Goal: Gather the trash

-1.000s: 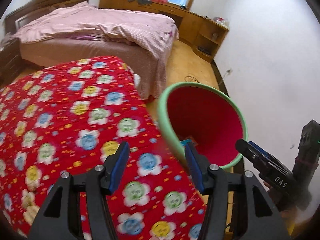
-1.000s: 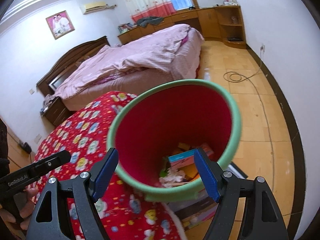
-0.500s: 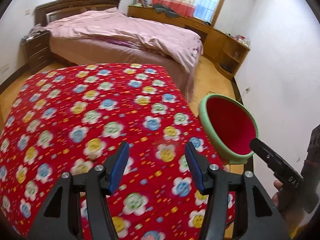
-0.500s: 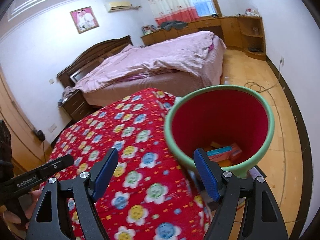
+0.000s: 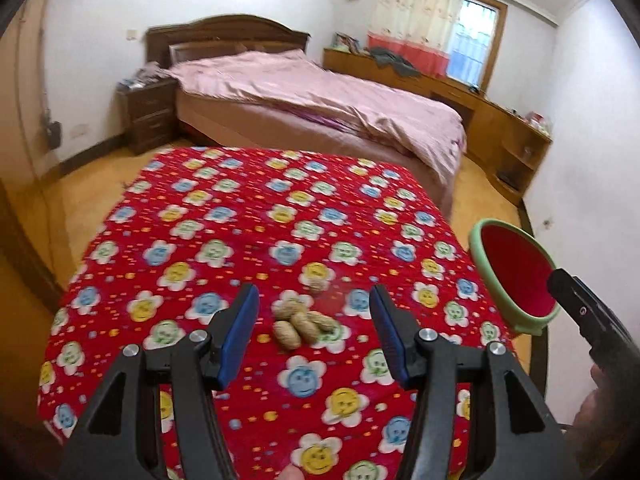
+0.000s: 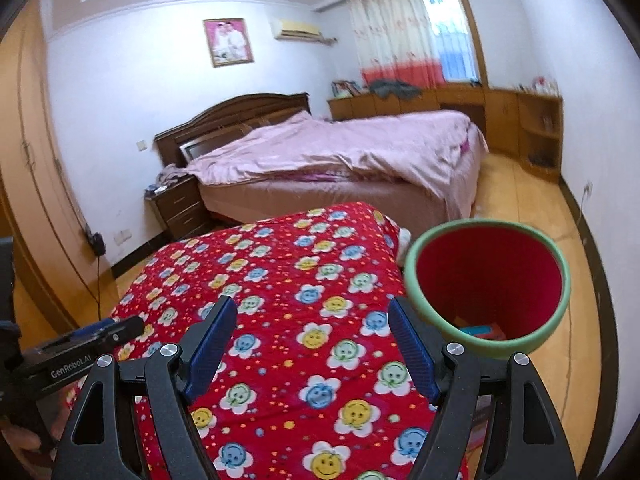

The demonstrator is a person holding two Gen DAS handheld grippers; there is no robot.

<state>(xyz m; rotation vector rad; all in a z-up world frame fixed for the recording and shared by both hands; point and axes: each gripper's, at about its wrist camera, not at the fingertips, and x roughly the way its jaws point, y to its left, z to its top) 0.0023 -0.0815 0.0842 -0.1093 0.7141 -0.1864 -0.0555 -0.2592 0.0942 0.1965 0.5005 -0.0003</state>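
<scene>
Several tan peanut shells [image 5: 303,322] lie clustered on the tabletop under a red flower-patterned cloth [image 5: 224,224], seen between the spread, empty blue-padded fingers of the left gripper [image 5: 314,334]; one more shell [image 5: 317,283] sits just beyond the cluster. Only the left wrist view shows these shells. At its right edge stands the round red bin with a pale green rim [image 5: 514,276], just beside the cloth's right border, and the black body of the right gripper crosses in front of it, a hand [image 5: 600,408] partly visible below.

Right wrist view: the right gripper [image 6: 312,344] hangs over bare cloth [image 6: 280,272], fingers released and empty. Here the bin [image 6: 486,280] is seen from above, so its contents appear: a blue and an orange-red flat piece [image 6: 486,331] at the bottom, too small to identify. The left gripper's black side enters at lower left.

Both views include a pink-covered bed with a dark wooden headboard [image 6: 340,156] beyond the tabletop.
</scene>
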